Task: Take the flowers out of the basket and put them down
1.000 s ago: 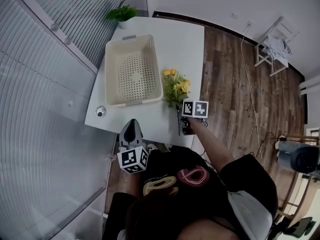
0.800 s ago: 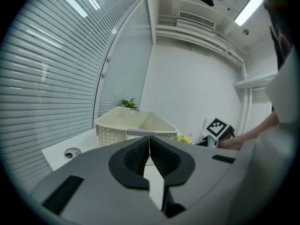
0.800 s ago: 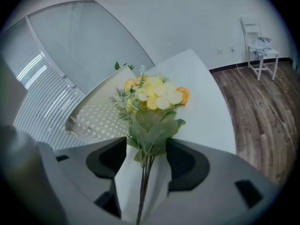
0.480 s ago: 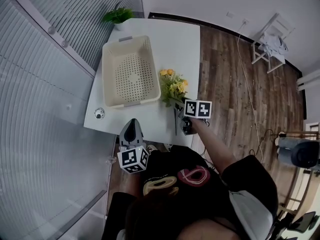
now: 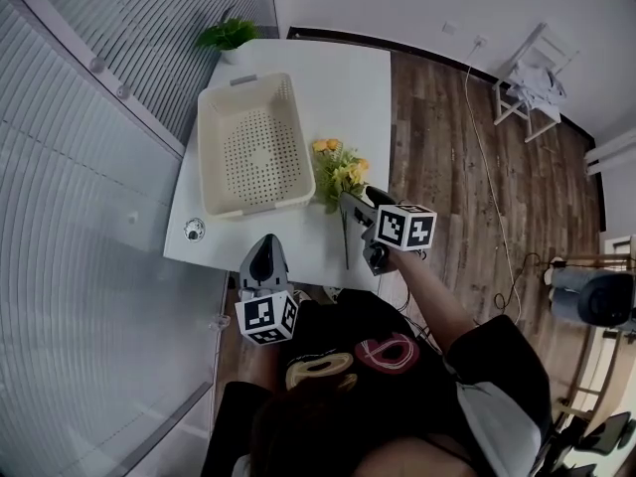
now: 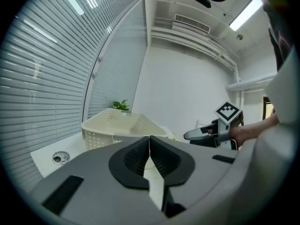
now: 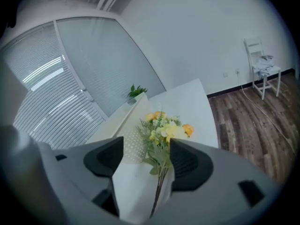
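The yellow and orange flowers (image 5: 338,170) lie on the white table (image 5: 338,87) just right of the cream perforated basket (image 5: 211,157), stems toward me. My right gripper (image 5: 363,201) hovers above the stems; its jaws have just been opening and stand wide, gripping nothing. Looking along them in the right gripper view, the flowers (image 7: 165,131) lie on the table below the gap of the right gripper (image 7: 146,146), beside the basket (image 7: 133,128). My left gripper (image 5: 264,244) waits at the table's near edge, shut and empty. In its own view, the left gripper (image 6: 149,142) faces the basket (image 6: 117,125).
A potted plant (image 5: 227,34) stands at the table's far corner. A small round metal fitting (image 5: 194,229) sits near the front left corner. Slatted blinds run along the left. To the right lie wooden floor and a white chair (image 5: 532,78).
My right gripper has lifted off the flower stems and its jaws now stand wide. The flowers stay lying on the table. The left gripper has kept still.
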A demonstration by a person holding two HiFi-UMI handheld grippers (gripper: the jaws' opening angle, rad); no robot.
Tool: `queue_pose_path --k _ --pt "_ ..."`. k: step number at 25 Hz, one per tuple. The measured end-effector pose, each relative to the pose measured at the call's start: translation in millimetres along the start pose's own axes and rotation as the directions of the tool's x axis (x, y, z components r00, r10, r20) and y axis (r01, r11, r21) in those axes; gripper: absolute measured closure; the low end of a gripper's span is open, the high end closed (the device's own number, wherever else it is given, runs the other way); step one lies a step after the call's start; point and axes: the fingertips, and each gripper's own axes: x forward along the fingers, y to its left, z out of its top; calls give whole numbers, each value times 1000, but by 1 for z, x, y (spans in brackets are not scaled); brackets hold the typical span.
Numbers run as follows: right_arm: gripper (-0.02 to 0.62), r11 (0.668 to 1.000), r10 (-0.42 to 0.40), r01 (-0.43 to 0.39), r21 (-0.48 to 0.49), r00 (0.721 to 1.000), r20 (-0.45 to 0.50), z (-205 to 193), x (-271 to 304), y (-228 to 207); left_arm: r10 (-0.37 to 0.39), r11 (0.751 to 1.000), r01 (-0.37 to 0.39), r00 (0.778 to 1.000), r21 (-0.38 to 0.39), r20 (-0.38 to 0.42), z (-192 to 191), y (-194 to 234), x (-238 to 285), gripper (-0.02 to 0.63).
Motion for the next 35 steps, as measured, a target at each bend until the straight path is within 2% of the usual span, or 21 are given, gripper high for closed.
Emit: queue_pose_path --k 6,13,18,25,29,35 --pt "298 999 17 -20 39 996 86 13 -26 9 -34 999 34 999 5 11 7 -10 3 588" --pt "301 989 69 -42 -143 979 193 17 -60 33 -74 997 73 997 24 16 11 -22 6 588" --pt "315 984 49 -11 -176 977 210 5 -66 39 -111 993 110 994 29 20 12 -33 11 588" --pt "457 993 46 -7 -121 945 323 12 -86 40 -159 987 158 987 39 11 9 -50 14 588" --pt "533 986 13 45 -160 940 342 11 -92 36 -175 984 174 985 46 9 7 -54 15 588" --pt "584 977 -36 110 -183 930 366 10 -99 33 -193 980 192 981 55 5 8 -63 14 588"
